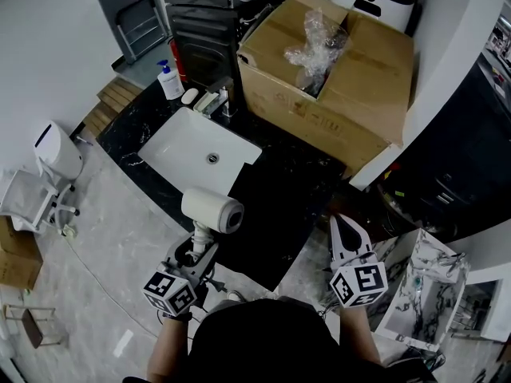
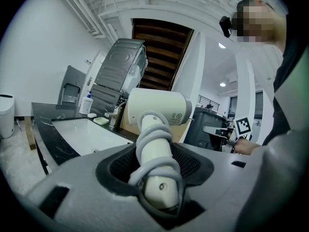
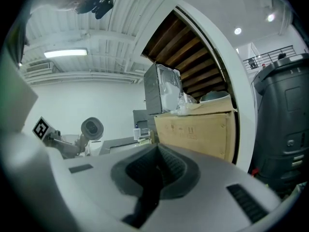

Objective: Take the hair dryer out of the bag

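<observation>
Hair dryer (image 1: 212, 211) is already clear of any bag, held in the air over the near edge of the counter (image 1: 275, 202) with its white barrel lying crosswise and its handle pointing down into the left gripper (image 1: 200, 250). That gripper's jaws stand wide and are clamped on the lower handle (image 2: 158, 180), where the grey cord (image 2: 155, 135) is wound round it in several loops. I judge it a stiff, smooth plastic body of moderate weight, top-heavy at the barrel, so the handle is the sound place to take it. The wound cord gives the pads some bite, but a loop could slip or unwind. The right gripper (image 1: 349, 234) has its jaws together on nothing and hangs well apart to the right. As for room, the big cardboard box (image 1: 335, 94) with crumpled plastic (image 1: 315, 46) in it fills the far end of the counter. The white sink (image 1: 200, 146) takes the left part, and a bare dark stretch lies between sink and box, just ahead of the dryer. What looks like a marbled bag (image 1: 431, 286) stands low at the right, and a pump bottle (image 1: 169, 80) sits at the far corner.
</observation>
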`<act>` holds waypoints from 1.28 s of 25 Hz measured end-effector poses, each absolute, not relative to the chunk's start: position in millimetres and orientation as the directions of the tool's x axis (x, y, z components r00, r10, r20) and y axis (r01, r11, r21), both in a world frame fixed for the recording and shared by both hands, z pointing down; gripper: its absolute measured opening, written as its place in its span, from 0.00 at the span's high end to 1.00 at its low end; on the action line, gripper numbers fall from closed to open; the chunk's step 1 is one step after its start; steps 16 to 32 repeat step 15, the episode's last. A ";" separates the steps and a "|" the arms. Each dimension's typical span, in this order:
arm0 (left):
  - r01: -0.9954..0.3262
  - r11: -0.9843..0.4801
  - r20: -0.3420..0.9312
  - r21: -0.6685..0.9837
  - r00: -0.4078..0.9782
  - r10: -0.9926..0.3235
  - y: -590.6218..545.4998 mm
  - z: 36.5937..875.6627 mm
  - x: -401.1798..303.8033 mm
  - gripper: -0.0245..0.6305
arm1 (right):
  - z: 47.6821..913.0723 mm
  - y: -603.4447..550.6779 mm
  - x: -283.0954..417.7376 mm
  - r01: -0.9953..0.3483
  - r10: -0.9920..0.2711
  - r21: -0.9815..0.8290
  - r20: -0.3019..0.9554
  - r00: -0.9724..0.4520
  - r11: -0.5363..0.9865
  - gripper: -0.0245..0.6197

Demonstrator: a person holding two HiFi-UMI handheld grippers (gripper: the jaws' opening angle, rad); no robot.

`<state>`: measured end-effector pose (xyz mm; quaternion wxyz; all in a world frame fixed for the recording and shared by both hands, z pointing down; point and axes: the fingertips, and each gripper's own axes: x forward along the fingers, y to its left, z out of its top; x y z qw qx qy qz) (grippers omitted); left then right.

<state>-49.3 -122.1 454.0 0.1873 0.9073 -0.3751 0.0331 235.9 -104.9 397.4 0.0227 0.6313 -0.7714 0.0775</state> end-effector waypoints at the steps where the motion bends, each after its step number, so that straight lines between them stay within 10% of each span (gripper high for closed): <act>1: -0.693 -0.648 0.197 0.317 0.716 -0.670 -122.4 453.4 -49.2 0.62 | 397.0 -105.3 235.7 -0.977 -0.970 -0.090 0.132 -0.204 0.193 0.94; 32: -0.692 -0.645 0.185 0.324 0.715 -0.675 -121.3 454.1 -42.6 0.62 | 396.9 -106.2 239.4 -0.976 -0.968 -0.076 0.136 -0.212 0.203 0.94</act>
